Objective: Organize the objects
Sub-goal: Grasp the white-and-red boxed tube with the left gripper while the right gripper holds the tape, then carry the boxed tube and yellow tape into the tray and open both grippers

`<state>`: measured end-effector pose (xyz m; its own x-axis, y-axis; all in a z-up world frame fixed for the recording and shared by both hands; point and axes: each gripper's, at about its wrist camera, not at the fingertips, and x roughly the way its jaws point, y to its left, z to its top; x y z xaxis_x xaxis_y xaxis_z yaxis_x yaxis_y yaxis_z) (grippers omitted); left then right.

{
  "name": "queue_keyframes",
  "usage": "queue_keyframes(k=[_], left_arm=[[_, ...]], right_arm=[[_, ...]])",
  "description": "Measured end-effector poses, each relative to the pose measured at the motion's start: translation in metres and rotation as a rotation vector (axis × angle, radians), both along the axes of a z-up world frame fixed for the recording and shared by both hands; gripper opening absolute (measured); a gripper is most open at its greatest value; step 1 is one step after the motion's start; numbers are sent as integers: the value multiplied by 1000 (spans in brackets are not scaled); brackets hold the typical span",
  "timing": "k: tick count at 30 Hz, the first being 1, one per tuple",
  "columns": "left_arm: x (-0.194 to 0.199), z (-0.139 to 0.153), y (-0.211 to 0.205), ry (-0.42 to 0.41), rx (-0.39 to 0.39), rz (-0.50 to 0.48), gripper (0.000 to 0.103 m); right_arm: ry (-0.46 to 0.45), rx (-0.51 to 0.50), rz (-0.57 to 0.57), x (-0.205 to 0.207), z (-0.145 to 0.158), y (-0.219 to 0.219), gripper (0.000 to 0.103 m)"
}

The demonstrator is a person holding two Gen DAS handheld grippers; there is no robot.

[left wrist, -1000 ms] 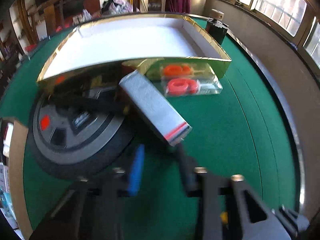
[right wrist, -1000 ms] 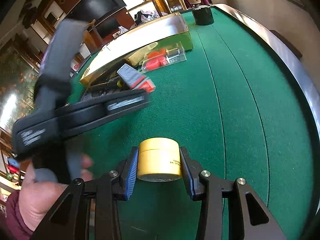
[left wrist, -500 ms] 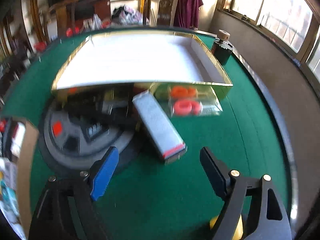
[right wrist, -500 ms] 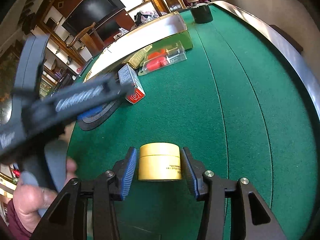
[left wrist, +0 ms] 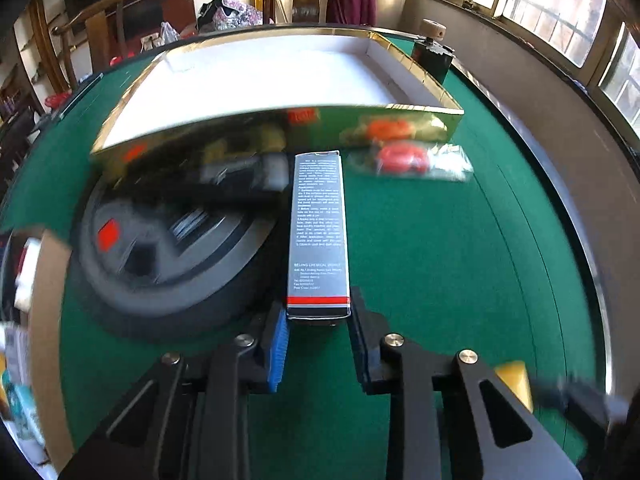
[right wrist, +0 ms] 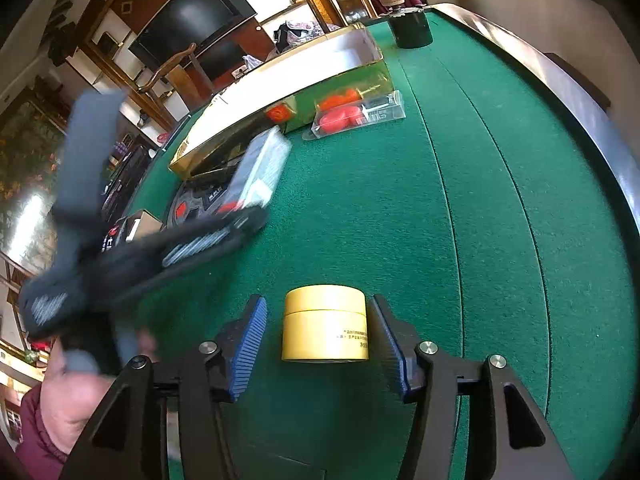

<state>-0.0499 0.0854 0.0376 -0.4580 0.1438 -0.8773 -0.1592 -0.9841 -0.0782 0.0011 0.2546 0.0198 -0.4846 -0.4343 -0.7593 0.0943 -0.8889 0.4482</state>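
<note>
The left gripper (left wrist: 318, 322) has its two fingers pressed against the sides of the near end of a long grey carton (left wrist: 318, 232) with a red stripe, pinching it; the carton points away toward the gold tray (left wrist: 400, 118), its far end just short of the tray's front wall. The right gripper (right wrist: 318, 344) stands spread around a yellow round tin (right wrist: 325, 328) on the green felt table (right wrist: 480, 220), with a gap between each blue pad and the tin — touching neither side.

Counted: one grey carton, one yellow tin, one shallow gold tray with a white floor, one clear packet (right wrist: 360, 114) holding red pieces just beside the tray's front corner, one dark round disc (left wrist: 168, 248) left of the carton, and one dark jar (right wrist: 410, 28) with a wooden knob beyond the tray.

The disc and the dark objects on it are smeared by motion, so what lies there is hard to make out. In the left view the tin shows only as a yellow sliver behind the right-hand finger, and a cardboard box (left wrist: 48, 320) is cut off at the left edge. Whether the carton's far end rests on the disc's rim or on felt is perhaps not decidable.
</note>
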Motion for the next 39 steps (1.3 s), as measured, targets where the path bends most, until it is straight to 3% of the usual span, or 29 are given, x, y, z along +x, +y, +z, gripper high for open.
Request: queue_keyframes(k=[6, 11, 13, 14, 16, 17, 19, 25, 30, 39], left_arm=[[34, -5, -21, -21, -4, -4, 26], [35, -5, -8, 68, -96, -21, 40], [36, -6, -11, 110, -94, -27, 39], [33, -7, -11, 109, -77, -28, 26], [41, -4, -20, 92, -28, -33, 26], [44, -3, -26, 85, -4, -36, 26], [57, 5, -40, 92, 30, -28, 26], [95, 36, -88, 146, 143, 23, 26], [134, 56, -129, 183, 176, 59, 26], [189, 69, -218, 256, 137, 199, 26]], right_arm=[[16, 14, 26, 1, 1, -5, 70], [54, 115, 41, 2, 2, -18, 76], [69, 146, 33, 1, 1, -20, 76], [78, 162, 29, 2, 1, -22, 75], [94, 209, 26, 2, 0, -26, 69], [104, 254, 18, 3, 0, -29, 53], [113, 294, 7, 2, 0, -29, 43], [101, 199, -9, 1, 0, -19, 43], [93, 164, -11, 13, 4, -25, 43], [130, 160, 103, 39, 39, -84, 43]])
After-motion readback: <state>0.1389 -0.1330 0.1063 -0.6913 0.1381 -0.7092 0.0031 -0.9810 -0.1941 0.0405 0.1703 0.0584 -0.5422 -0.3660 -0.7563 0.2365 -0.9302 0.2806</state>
